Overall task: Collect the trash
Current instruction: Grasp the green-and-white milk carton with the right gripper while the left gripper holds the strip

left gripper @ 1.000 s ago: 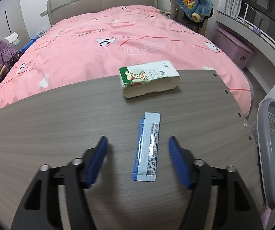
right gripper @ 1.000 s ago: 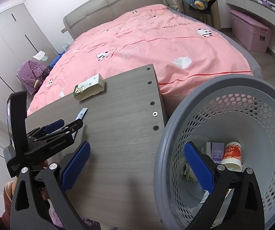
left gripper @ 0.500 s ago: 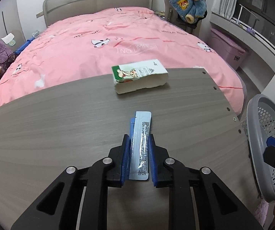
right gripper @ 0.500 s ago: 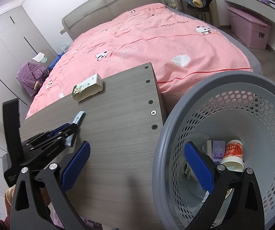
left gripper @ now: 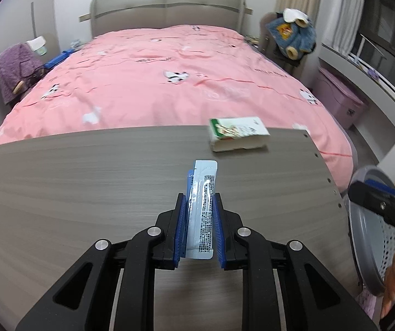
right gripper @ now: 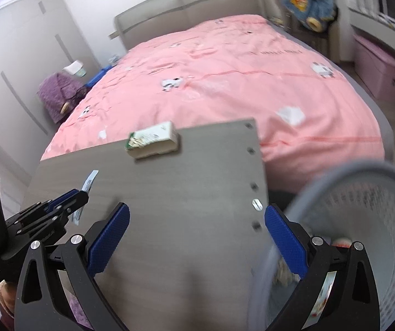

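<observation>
A long pale-blue sachet wrapper (left gripper: 205,171) sticks out forward from between the blue pads of my left gripper (left gripper: 199,201), which is shut on it just above the grey wood tabletop (left gripper: 87,179). The right wrist view shows the same left gripper (right gripper: 78,195) at the left with the wrapper (right gripper: 89,182) poking out of it. My right gripper (right gripper: 196,212) is open and holds nothing; it hovers over the table's right edge, its right finger in front of the grey perforated waste basket (right gripper: 376,182). Some trash lies blurred in the basket's bottom.
A green-and-white tissue pack (left gripper: 238,133) lies near the table's far edge. Behind the table is a bed with a pink cover (left gripper: 169,82). The basket (left gripper: 362,237) stands off the table's right end, and a pink storage box (left gripper: 340,102) sits on the floor beyond.
My left gripper closed on the wrapper and lifted it off the table. The right gripper swung left, so the basket now sits further right in its view.
</observation>
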{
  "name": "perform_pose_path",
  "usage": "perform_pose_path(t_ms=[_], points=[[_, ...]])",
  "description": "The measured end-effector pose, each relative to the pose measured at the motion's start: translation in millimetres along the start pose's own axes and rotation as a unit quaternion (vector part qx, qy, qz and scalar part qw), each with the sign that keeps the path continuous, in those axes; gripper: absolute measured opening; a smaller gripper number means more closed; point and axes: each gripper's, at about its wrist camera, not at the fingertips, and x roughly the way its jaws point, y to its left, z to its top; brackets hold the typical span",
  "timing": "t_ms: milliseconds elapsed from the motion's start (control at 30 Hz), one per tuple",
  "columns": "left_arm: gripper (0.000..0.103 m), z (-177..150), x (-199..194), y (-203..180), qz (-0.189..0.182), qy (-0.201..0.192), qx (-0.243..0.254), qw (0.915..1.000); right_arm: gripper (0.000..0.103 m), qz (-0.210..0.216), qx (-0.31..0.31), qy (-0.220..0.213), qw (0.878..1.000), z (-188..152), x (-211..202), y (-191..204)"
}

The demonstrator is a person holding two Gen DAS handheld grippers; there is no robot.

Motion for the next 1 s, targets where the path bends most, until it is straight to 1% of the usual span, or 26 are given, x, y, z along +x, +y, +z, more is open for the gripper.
perform_pose_path(t_ms=[167, 300, 433, 533, 667, 800, 1000], points=[[0.019, 7.6, -4.3, 17.8, 0.012, -0.002, -0.023, 0.9997, 0.096, 0.027, -0.067, 0.022, 0.997, 34.6, 26.6, 18.8], [0.019, 15.6, -5.2, 30.3, 0.022, -0.006, -0.044, 0.9988, 0.096, 0.032, -0.122, 0.034, 0.991, 56.9, 51.5, 34.5], [0.019, 22.7, -4.2, 41.4, 0.029, -0.010, -0.059, 0.9978, 0.096, 0.042, -0.184, 0.048, 0.981, 71.6, 76.6, 50.9], [0.019, 27.1, -3.1, 46.9, 0.037, -0.013, -0.066, 0.9971, 0.096, 0.056, -0.219, 0.057, 0.972, 80.2, 91.6, 58.5], [0.019, 30.8, 0.9, 53.8, 0.041, -0.012, -0.074, 0.9963, 0.096, 0.084, -0.230, 0.073, 0.967, 90.2, 106.4, 57.6], [0.019, 32.4, 6.5, 59.7, 0.043, -0.008, -0.081, 0.9957, 0.096, 0.113, -0.218, 0.094, 0.965, 98.8, 121.5, 52.9], [0.019, 35.3, 10.6, 66.8, 0.046, -0.008, -0.087, 0.9951, 0.096, 0.127, -0.218, 0.101, 0.962, 103.5, 134.5, 58.5]])
